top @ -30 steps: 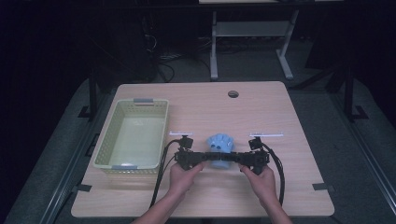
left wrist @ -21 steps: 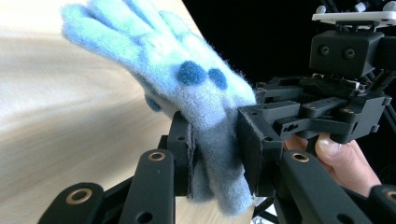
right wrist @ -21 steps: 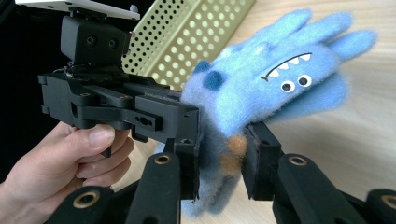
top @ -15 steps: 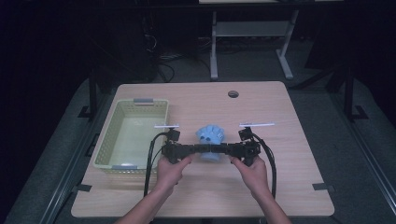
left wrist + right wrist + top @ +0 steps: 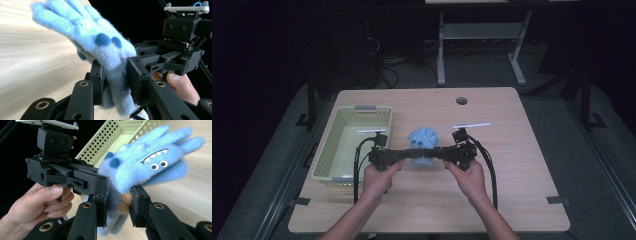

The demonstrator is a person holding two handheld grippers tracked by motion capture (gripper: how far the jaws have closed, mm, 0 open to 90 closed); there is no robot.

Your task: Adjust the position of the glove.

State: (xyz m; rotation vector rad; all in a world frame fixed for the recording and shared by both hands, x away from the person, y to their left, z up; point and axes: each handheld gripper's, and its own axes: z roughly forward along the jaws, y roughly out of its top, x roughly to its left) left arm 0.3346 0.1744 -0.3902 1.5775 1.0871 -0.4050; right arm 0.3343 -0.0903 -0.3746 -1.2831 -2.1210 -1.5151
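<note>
Wooden table (image 5: pixel 512 190) | both grippers, left (image 5: pixel 404 155) and right (image 5: pixel 439 153), clamp our blue glove (image 5: pixel 422 142) | uneven pull could slip it short of the basket (image 5: pixel 328 150) at 9 o'clock.

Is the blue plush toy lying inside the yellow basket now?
No, the blue plush toy is held between both grippers above the table, right of the basket.

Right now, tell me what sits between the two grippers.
The blue plush toy spans the gap between the left gripper and the right gripper; both clamp it from opposite sides. The high view shows this, with the basket off to the left.
</note>
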